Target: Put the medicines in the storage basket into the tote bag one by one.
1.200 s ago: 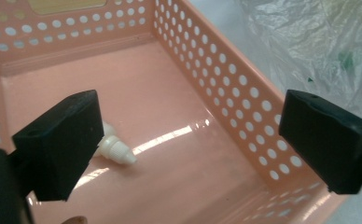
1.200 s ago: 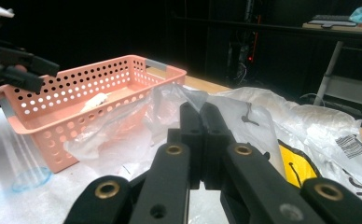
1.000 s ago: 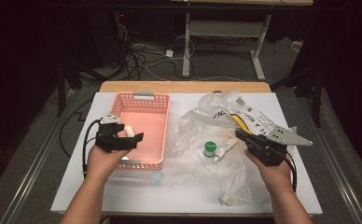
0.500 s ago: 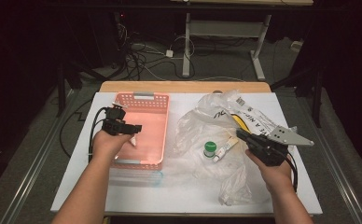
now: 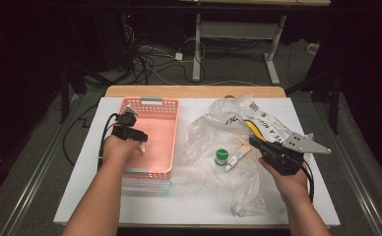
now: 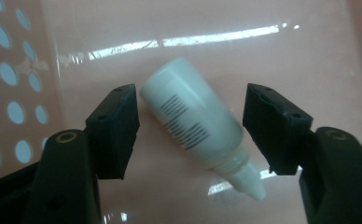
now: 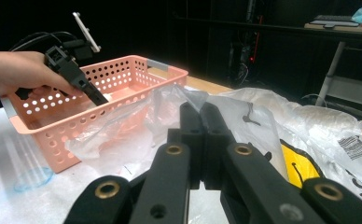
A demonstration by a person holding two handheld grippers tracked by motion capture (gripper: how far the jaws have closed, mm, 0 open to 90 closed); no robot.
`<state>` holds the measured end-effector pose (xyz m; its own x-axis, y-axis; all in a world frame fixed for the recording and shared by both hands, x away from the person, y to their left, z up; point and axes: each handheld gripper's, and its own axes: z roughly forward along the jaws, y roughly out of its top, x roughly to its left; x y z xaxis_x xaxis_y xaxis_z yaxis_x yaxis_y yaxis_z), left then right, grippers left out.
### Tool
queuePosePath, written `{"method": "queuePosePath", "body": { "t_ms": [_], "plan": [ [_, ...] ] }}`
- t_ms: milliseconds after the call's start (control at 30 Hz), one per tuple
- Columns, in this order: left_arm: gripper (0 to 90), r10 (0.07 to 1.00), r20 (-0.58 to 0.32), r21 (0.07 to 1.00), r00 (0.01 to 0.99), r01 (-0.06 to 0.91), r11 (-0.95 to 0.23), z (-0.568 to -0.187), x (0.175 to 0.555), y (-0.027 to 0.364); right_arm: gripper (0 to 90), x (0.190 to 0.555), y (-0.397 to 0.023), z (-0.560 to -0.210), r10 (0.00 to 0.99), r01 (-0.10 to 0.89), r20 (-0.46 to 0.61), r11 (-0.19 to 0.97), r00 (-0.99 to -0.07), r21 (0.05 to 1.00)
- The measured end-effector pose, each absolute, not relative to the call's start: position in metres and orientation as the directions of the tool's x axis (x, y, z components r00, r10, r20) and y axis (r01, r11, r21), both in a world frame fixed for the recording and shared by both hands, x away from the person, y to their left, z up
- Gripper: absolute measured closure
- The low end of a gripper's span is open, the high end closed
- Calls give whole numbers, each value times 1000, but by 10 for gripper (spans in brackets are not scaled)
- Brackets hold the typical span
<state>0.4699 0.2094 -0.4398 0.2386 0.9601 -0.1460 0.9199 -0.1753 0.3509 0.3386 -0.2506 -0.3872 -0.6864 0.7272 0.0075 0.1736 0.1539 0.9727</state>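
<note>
My left gripper (image 6: 191, 135) straddles the white bottle (image 6: 195, 128) on the basket (image 5: 165, 105) floor, pads clear, jaws just closing; its long axis runs diagonally across them.

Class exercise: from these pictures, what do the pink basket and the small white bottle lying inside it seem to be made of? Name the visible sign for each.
Basket: apparently moulded plastic, glossy; its floor reflects streaks of light and its walls have evenly punched round holes.
Bottle: probably soft, slightly translucent plastic with a smooth matte surface; it has a printed barcode and a tapered dropper-like tip. Its contents cannot be made out.
</note>
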Motion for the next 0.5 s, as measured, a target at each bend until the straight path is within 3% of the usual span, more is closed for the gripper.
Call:
{"method": "queuePosePath", "body": {
  "t_ms": [267, 500],
  "plan": [
    [559, 961, -92, 305, 261, 926, -223, -447, 471, 203, 900, 338, -251, -387, 728, 173, 7, 153, -686, 973],
    [584, 948, -74, 320, 310, 907, -272, -447, 469, 199, 900, 338, -251, -387, 729, 174, 10, 150, -684, 973]
  ]
}}
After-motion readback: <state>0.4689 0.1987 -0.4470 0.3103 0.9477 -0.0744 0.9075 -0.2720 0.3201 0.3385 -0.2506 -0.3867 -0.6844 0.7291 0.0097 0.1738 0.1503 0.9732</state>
